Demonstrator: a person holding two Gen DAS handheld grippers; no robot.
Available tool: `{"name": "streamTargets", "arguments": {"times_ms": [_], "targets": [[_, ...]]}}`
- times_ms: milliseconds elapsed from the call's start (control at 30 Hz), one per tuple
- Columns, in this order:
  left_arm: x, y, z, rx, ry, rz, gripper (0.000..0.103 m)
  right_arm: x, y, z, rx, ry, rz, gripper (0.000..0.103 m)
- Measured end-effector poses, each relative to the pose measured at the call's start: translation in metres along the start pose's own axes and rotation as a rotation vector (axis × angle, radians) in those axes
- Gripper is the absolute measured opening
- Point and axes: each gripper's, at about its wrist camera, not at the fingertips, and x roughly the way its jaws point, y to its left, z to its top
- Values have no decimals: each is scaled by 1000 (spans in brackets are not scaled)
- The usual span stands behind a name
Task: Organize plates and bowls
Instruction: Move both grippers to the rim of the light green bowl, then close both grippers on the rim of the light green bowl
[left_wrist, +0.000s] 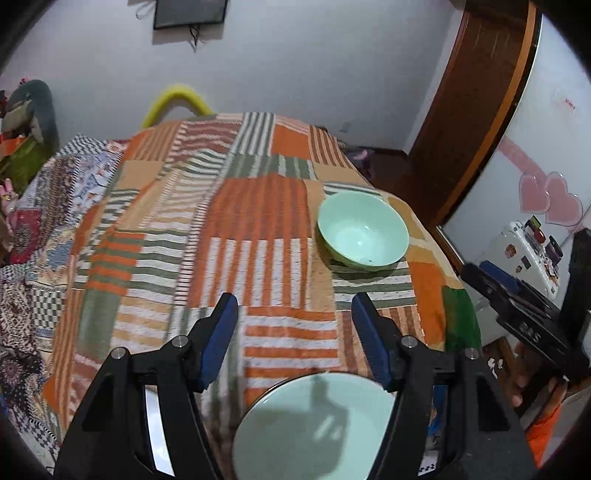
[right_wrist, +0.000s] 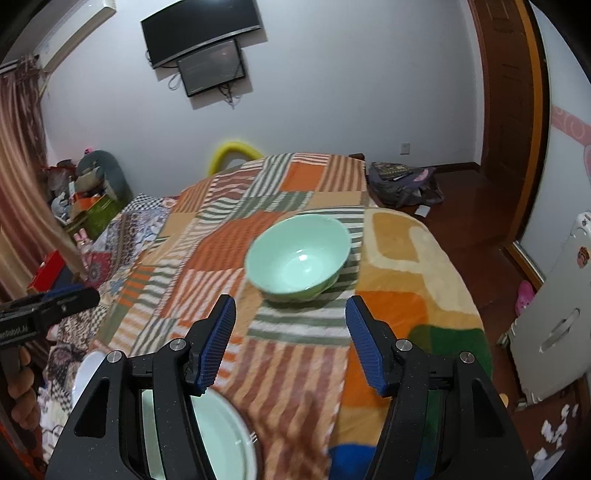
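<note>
A mint-green bowl stands upright on the striped patchwork blanket, near its right edge. A pale green plate lies close below the cameras. My left gripper is open above the blanket with nothing between its blue pads; the plate lies just under it. My right gripper is open too, holds nothing and hangs short of the bowl. Each gripper shows in the other's view, the right gripper at the edge and the left gripper likewise, held by hands.
The blanket falls off on the right to a wooden floor with a backpack. A white cabinet and a brown door stand to the right. Clutter and a curtain fill the left side. A white rim shows beside the plate.
</note>
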Motion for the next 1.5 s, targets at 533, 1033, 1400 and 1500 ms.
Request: {"name": "streamTargets", "arguments": {"times_ms": [533,1033,1400,1500], "targets": [[111,-2,35,23,118,12,64,116,-41,21,60,161,-58,38],[162,-5,39,17,165,21,56,123,-31,4,-22,225,51,19],[177,-18,23,70,228,-9,23,109,-16,-13,-29,258,122,20],[169,-21,20,76,229,-23,22,107,-18,-14,-8,271,119,19]]}}
